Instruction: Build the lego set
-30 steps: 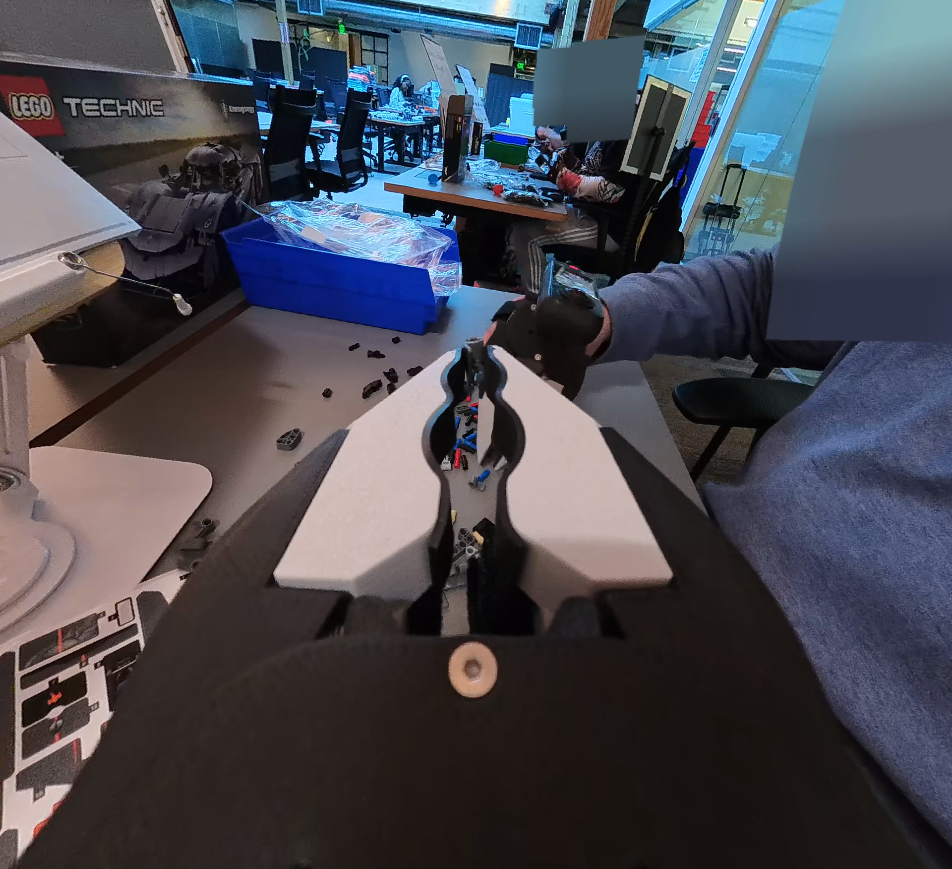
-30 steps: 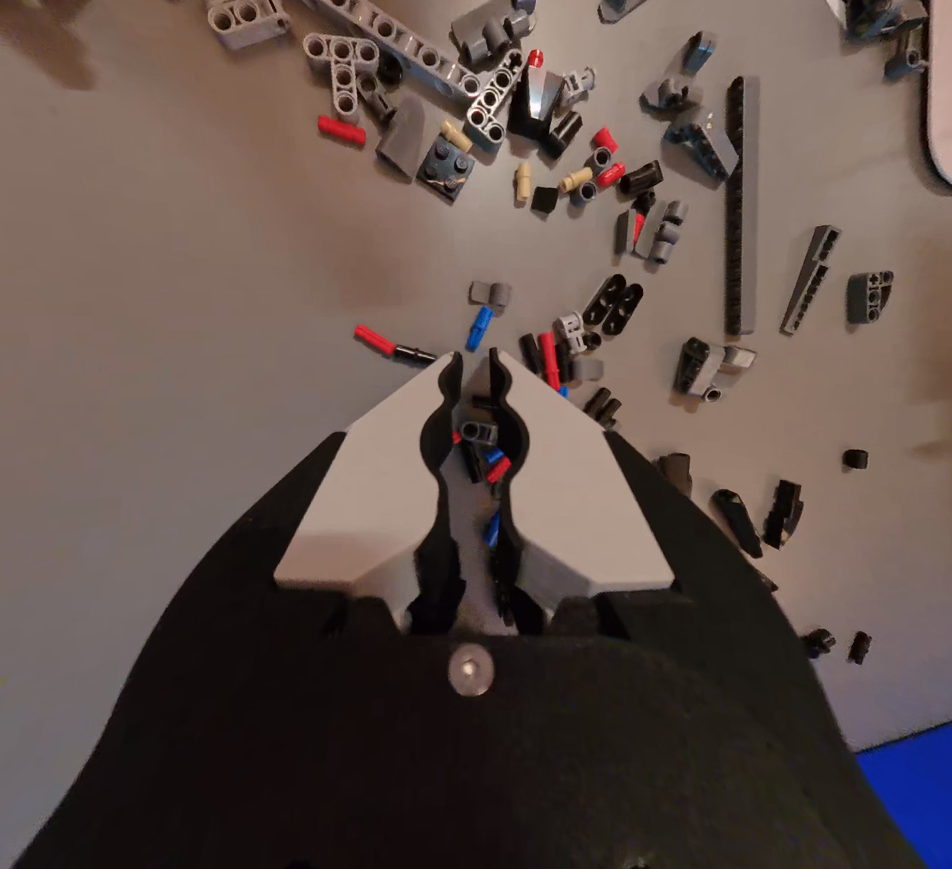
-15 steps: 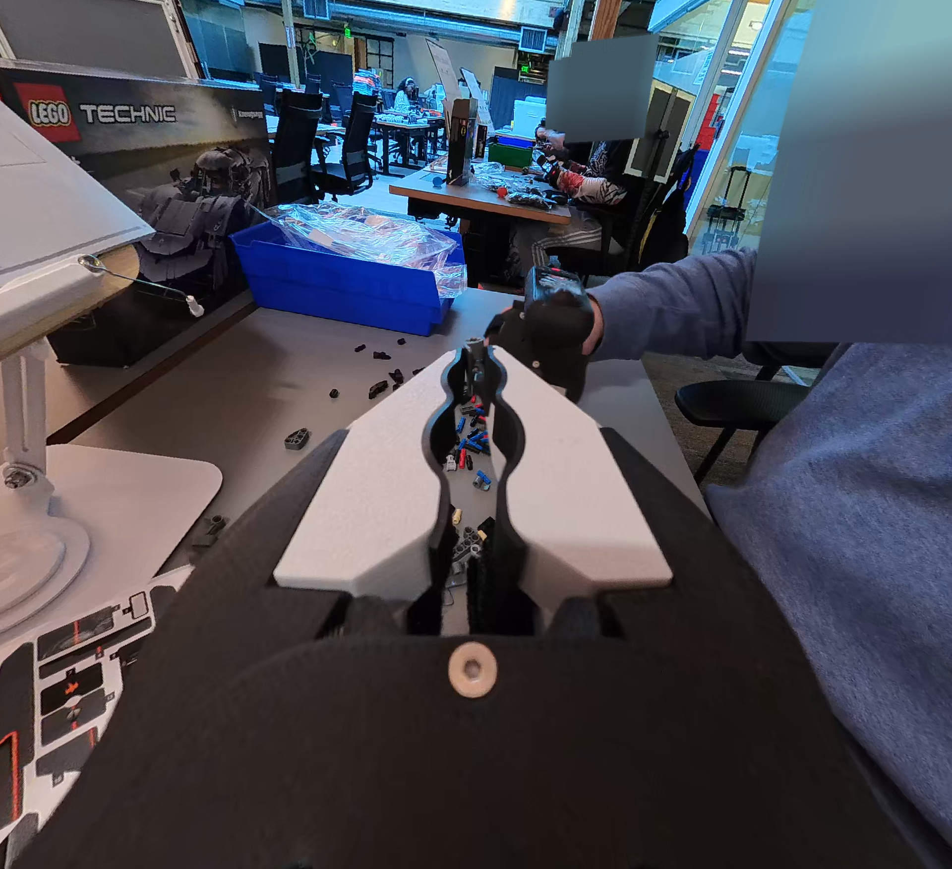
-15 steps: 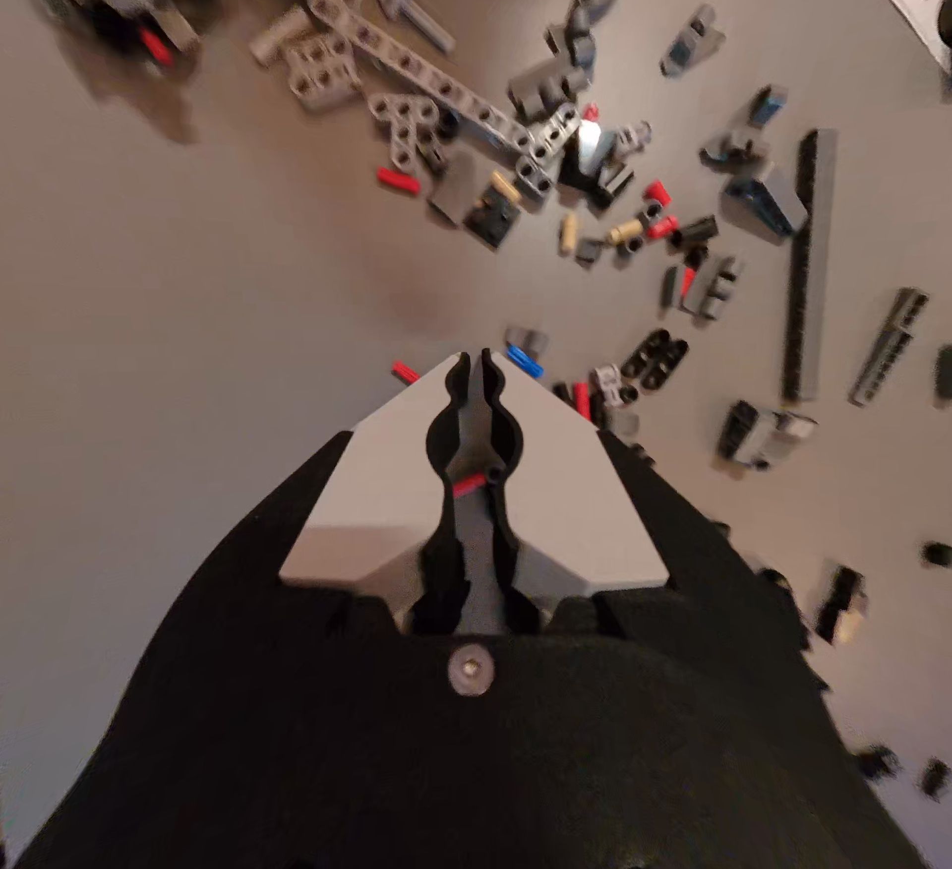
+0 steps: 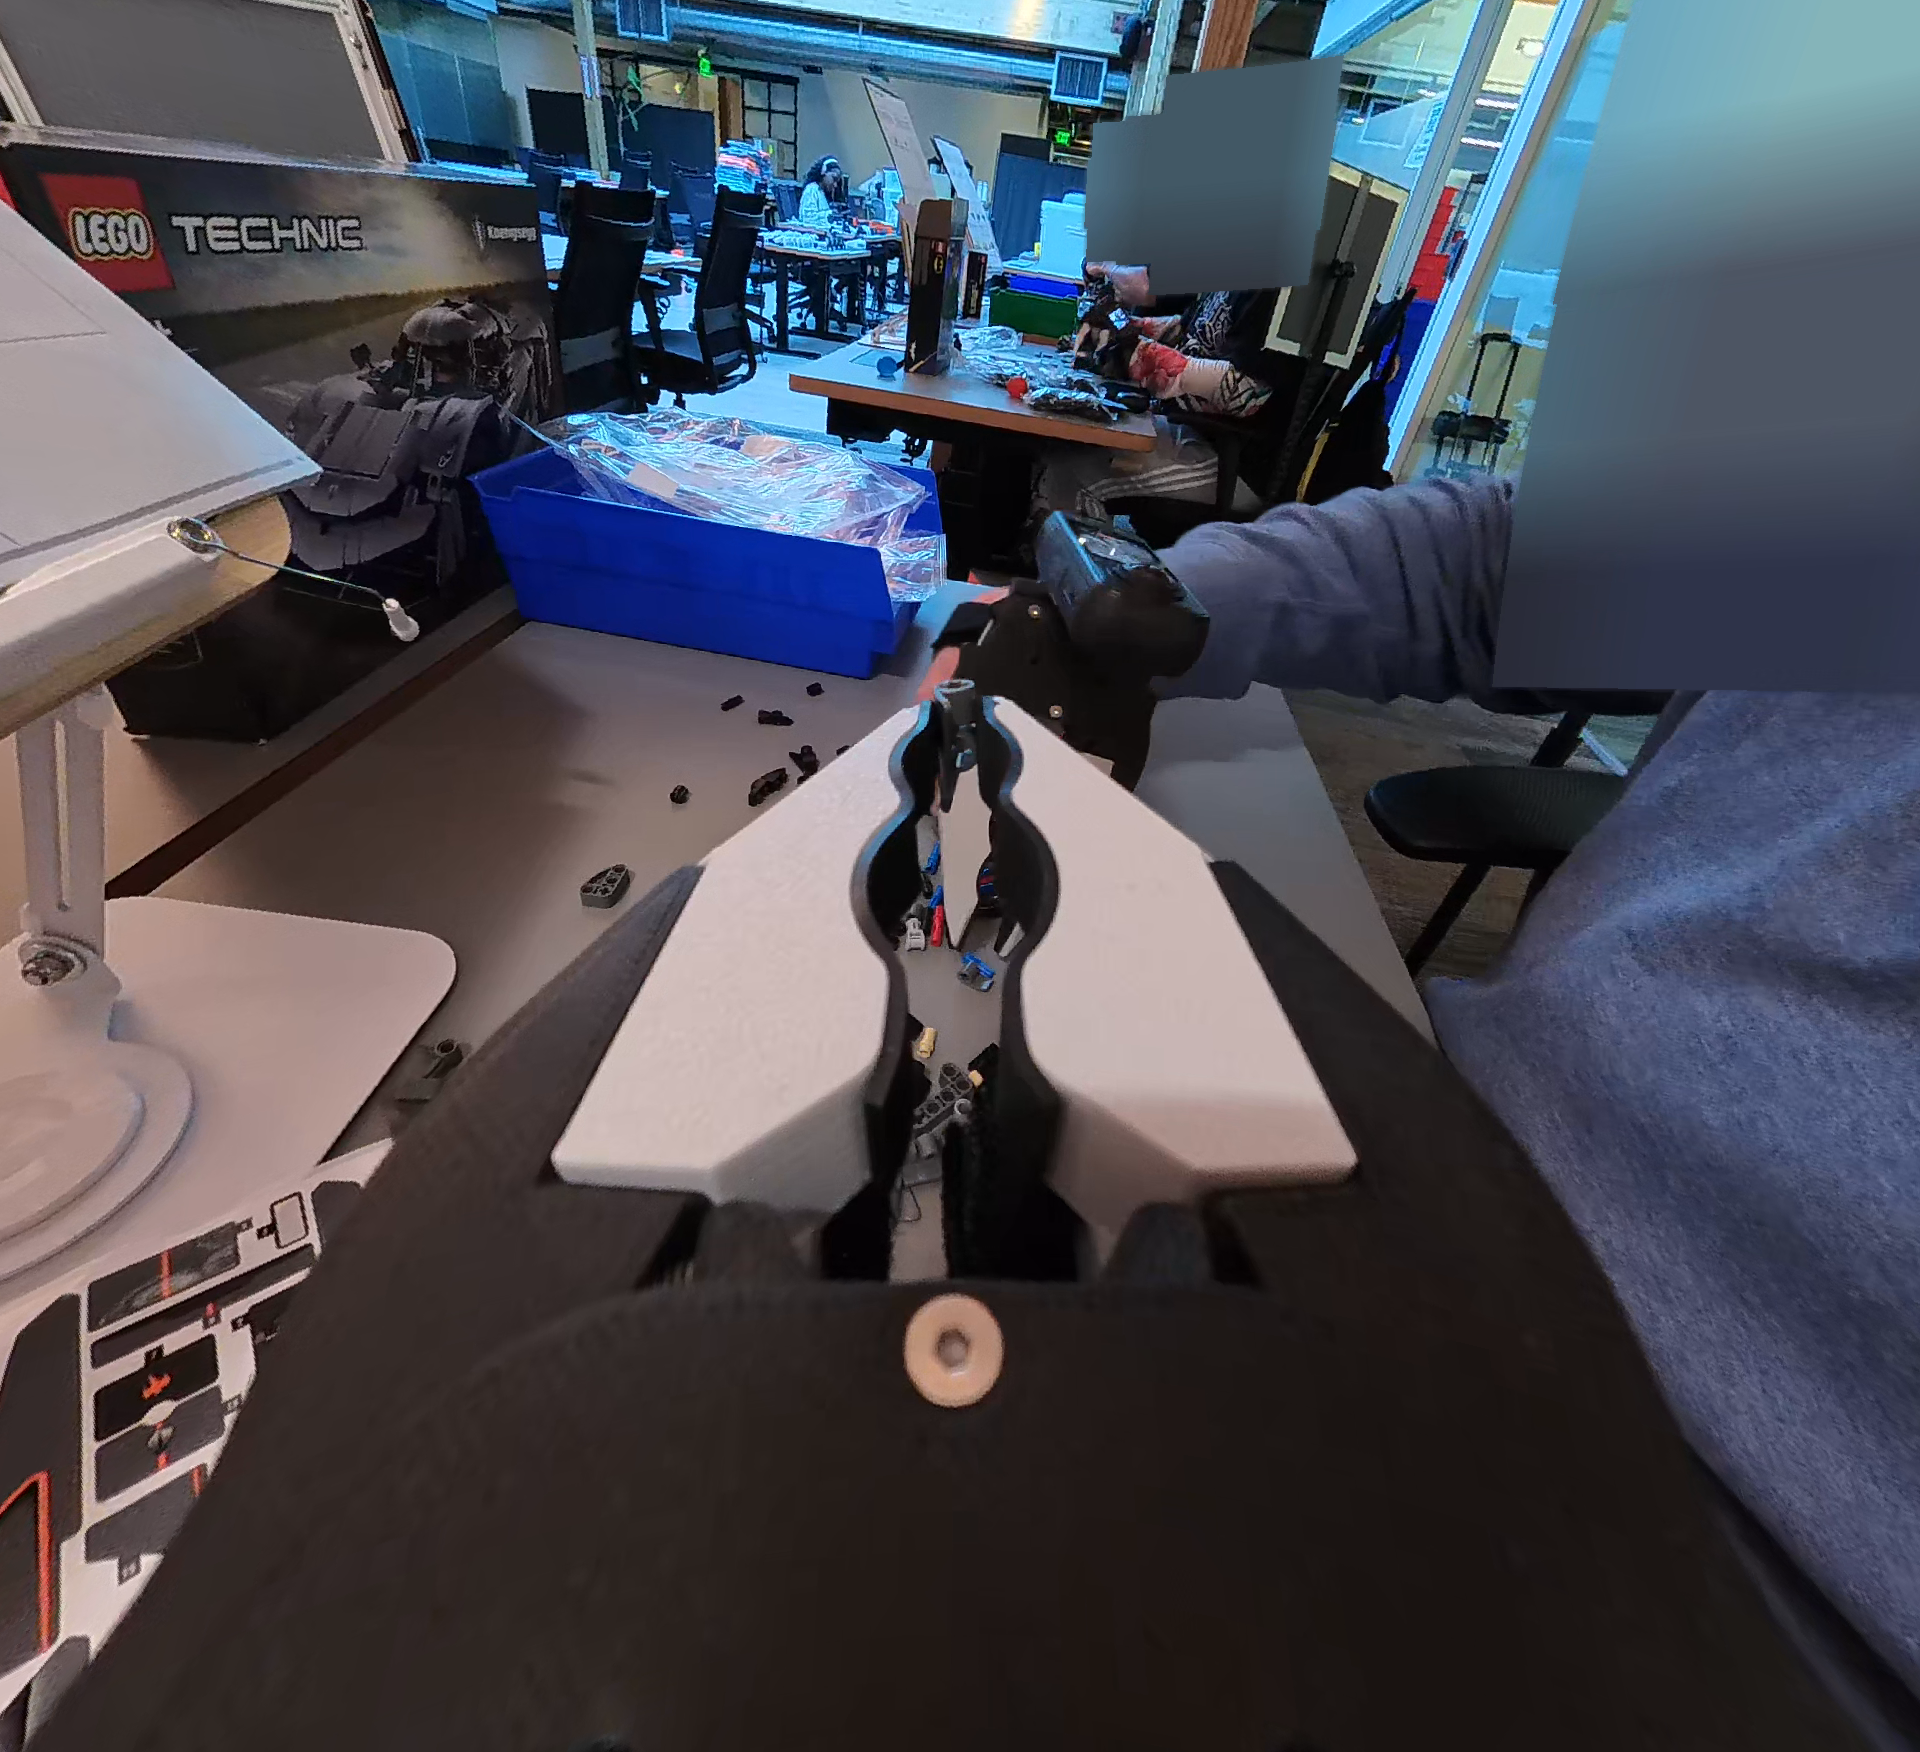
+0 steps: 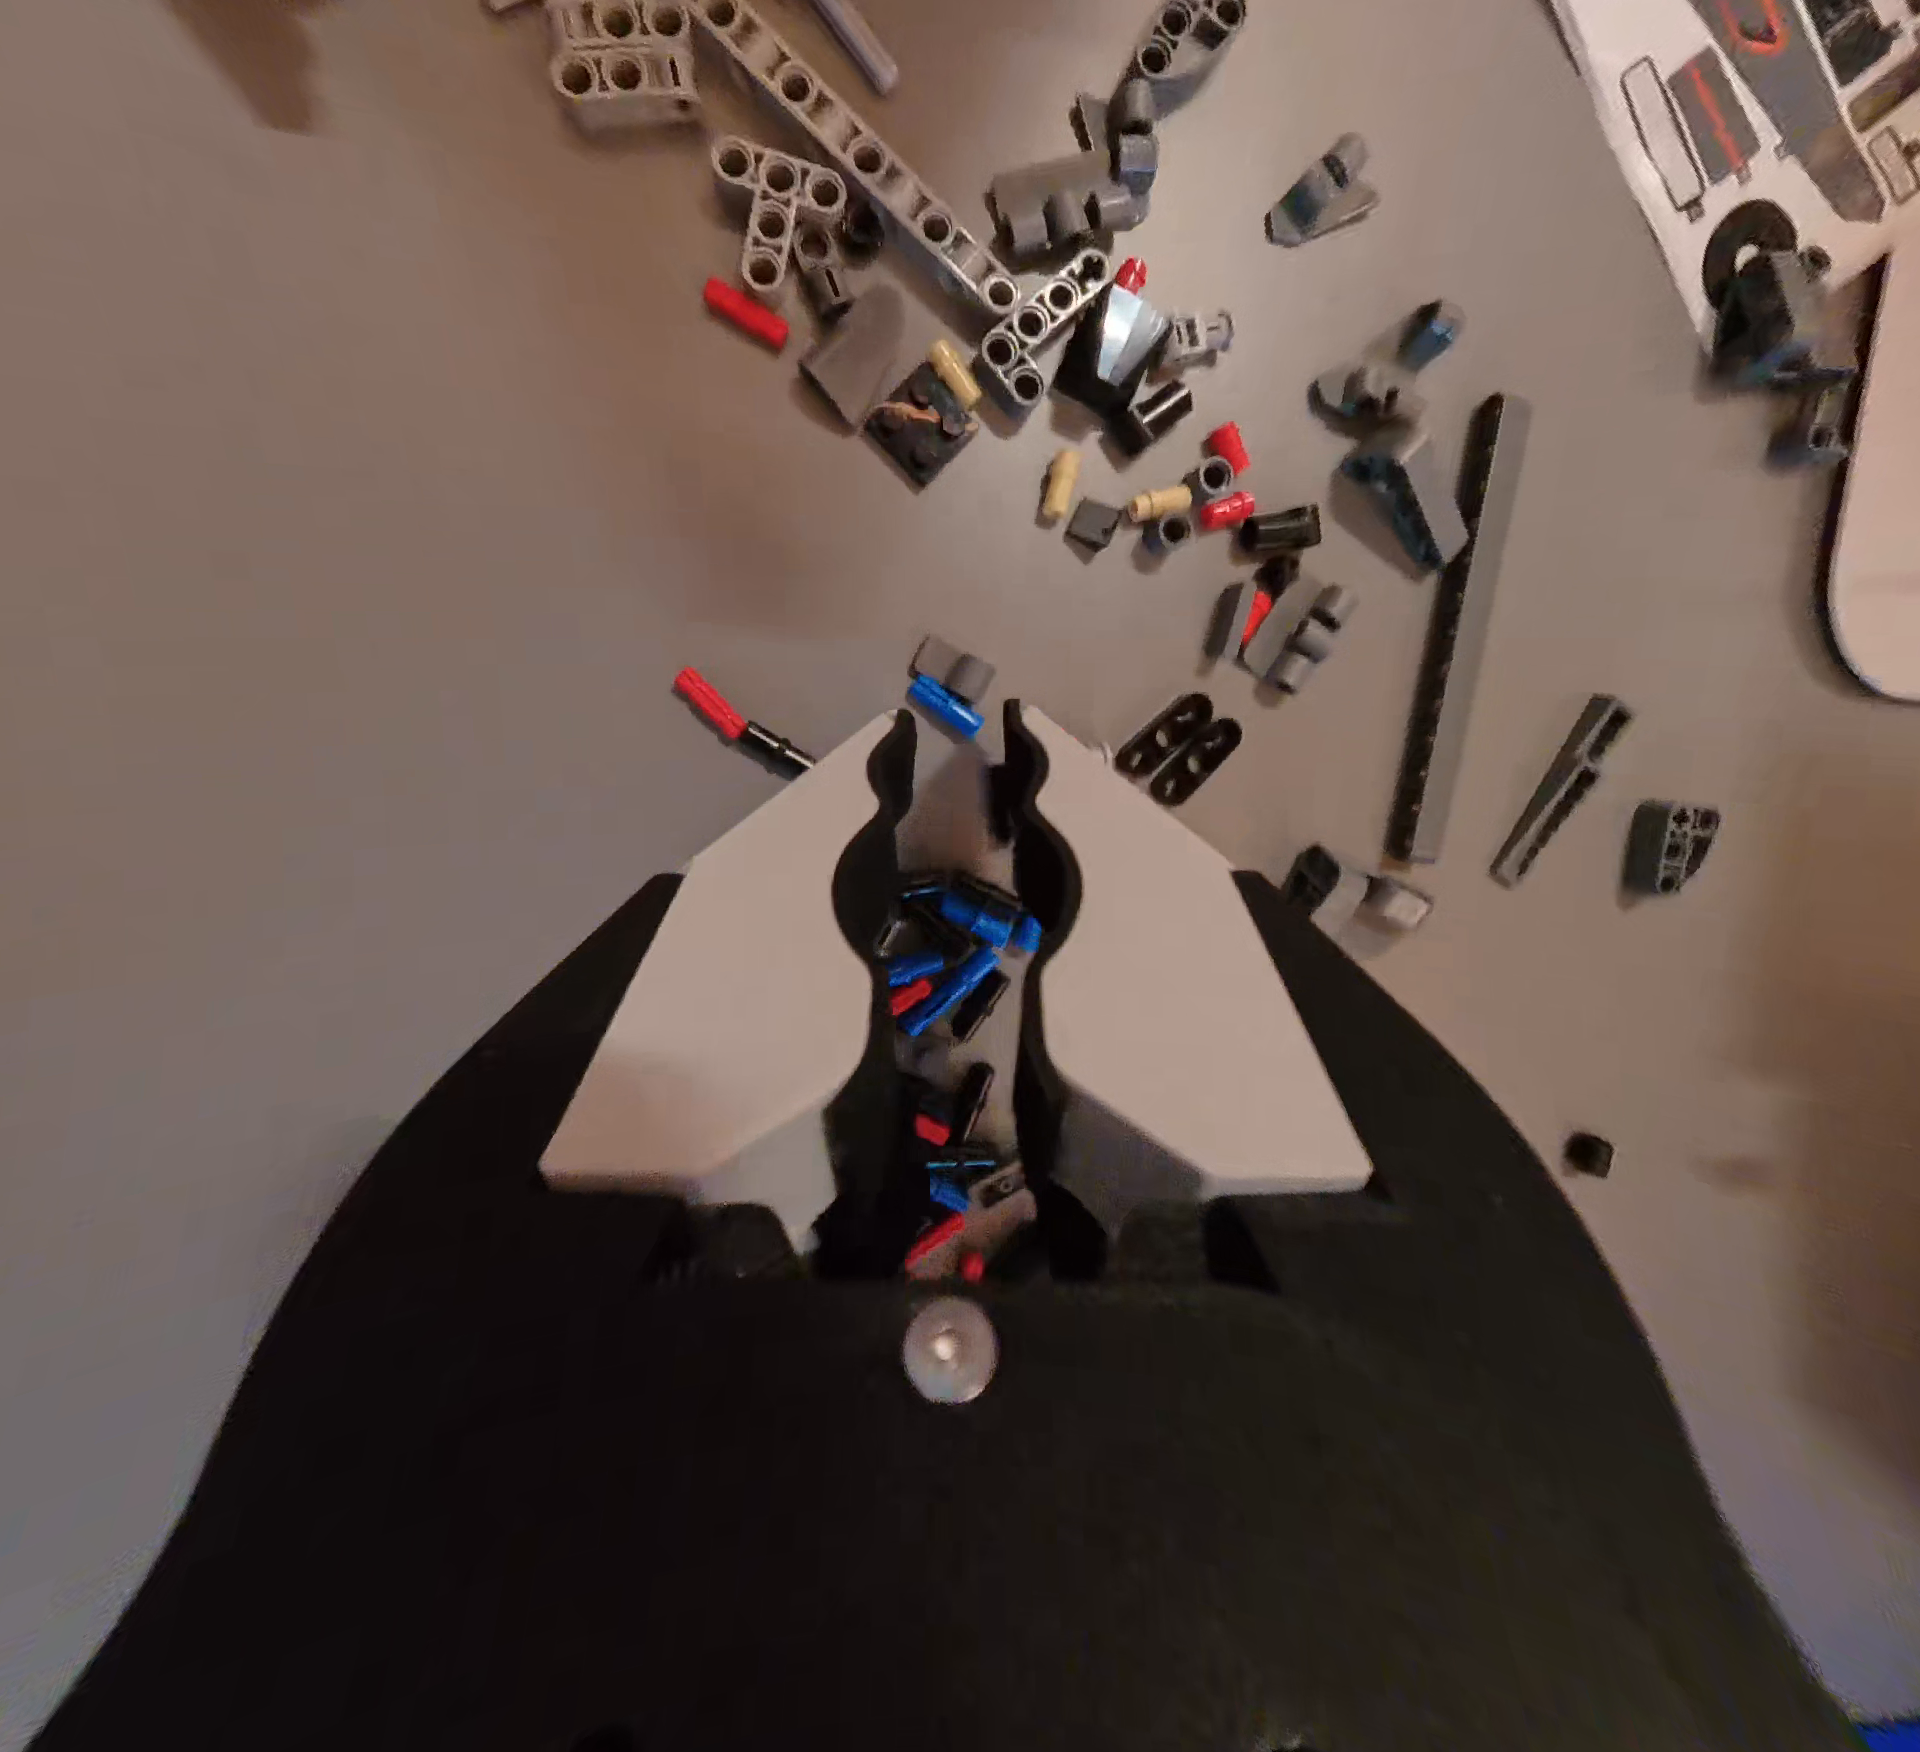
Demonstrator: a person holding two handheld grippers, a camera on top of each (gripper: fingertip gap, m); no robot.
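My left gripper (image 5: 956,734) is shut on a small dark grey lego connector (image 5: 957,703) that sticks up from its tips, held above the grey table (image 5: 499,798). My right gripper (image 6: 956,738) is open and points down at the table (image 6: 364,559). A blue pin (image 6: 943,703) lies just past its tips, and a red-and-black axle pin (image 6: 740,726) lies to the left. A heap of blue, black and red pins (image 6: 956,959) shows between the fingers. A blurred dark bit sits by the right finger. The right gripper also shows in the left wrist view (image 5: 1060,663), in a hand.
Many loose grey, black and red pieces lie ahead, with a long grey holed beam (image 6: 810,102) and a long black beam (image 6: 1455,642). A sticker sheet (image 6: 1745,9) lies at the top right. The left view shows the set's box (image 5: 312,331), a blue bin (image 5: 686,575) and a white stand (image 5: 260,1006). There is about 25 cm between the tips of the two grippers.
My right gripper's jaws have opened wider and it has shifted slightly over the pins. My left gripper has barely moved and still holds the connector.
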